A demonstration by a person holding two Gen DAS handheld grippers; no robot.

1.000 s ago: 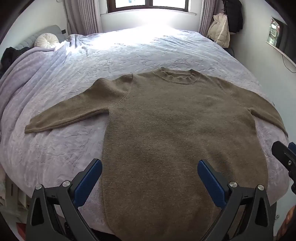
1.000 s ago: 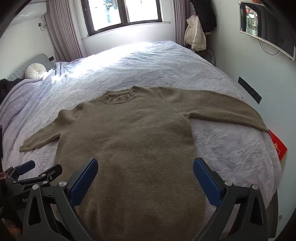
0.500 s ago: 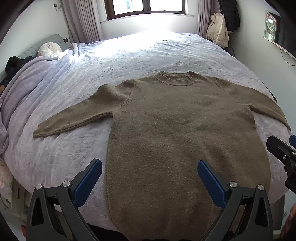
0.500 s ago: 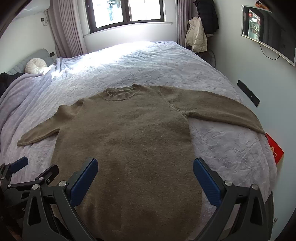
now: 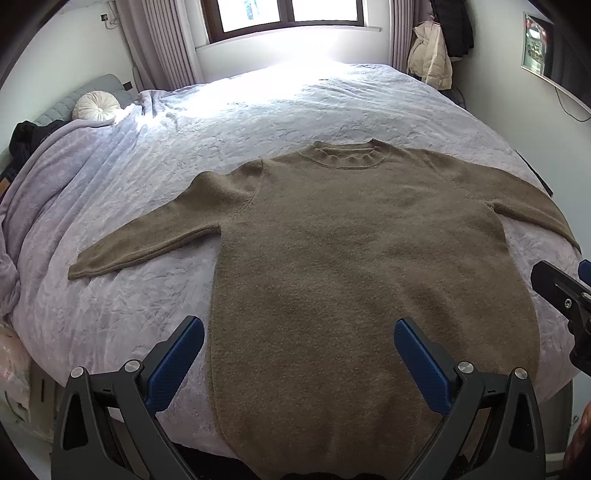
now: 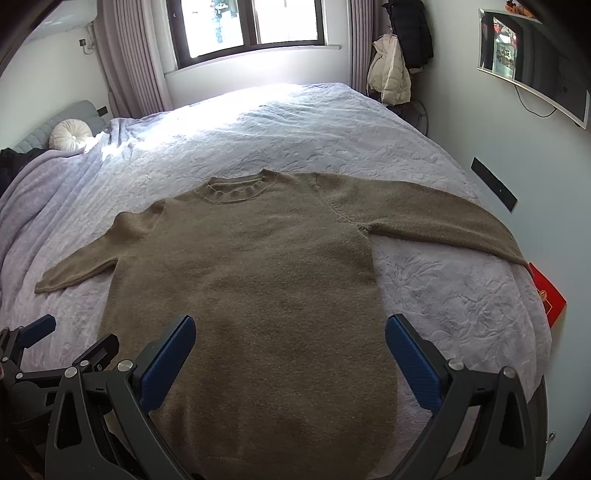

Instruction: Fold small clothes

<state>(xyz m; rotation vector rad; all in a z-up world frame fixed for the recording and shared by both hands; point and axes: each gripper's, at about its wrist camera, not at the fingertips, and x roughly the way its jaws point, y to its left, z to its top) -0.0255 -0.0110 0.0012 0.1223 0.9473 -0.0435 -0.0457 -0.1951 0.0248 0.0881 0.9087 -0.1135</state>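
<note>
Left wrist view: a bed [image 5: 295,110] with a pale lilac quilted cover fills the room; window [image 5: 288,14] and curtains behind it, a round white cushion [image 5: 96,106] at the far left, coats [image 5: 430,62] hanging at the far right. An olive-brown sweater [image 5: 351,258] lies flat, front up, on the near half of the bed, collar toward the window, both sleeves spread outward, hem reaching the near edge. Left gripper [image 5: 299,354] hovers above the hem, jaws wide apart, holding nothing. Right wrist view: same bed [image 6: 461,295], a wall screen [image 6: 535,74] on the right wall, a red packet [image 6: 550,299] beside the bed's right edge. The sweater [image 6: 258,295] is smooth; its right sleeve runs to the bed's edge. Right gripper [image 6: 290,350] likewise spread and empty over the lower body.
</note>
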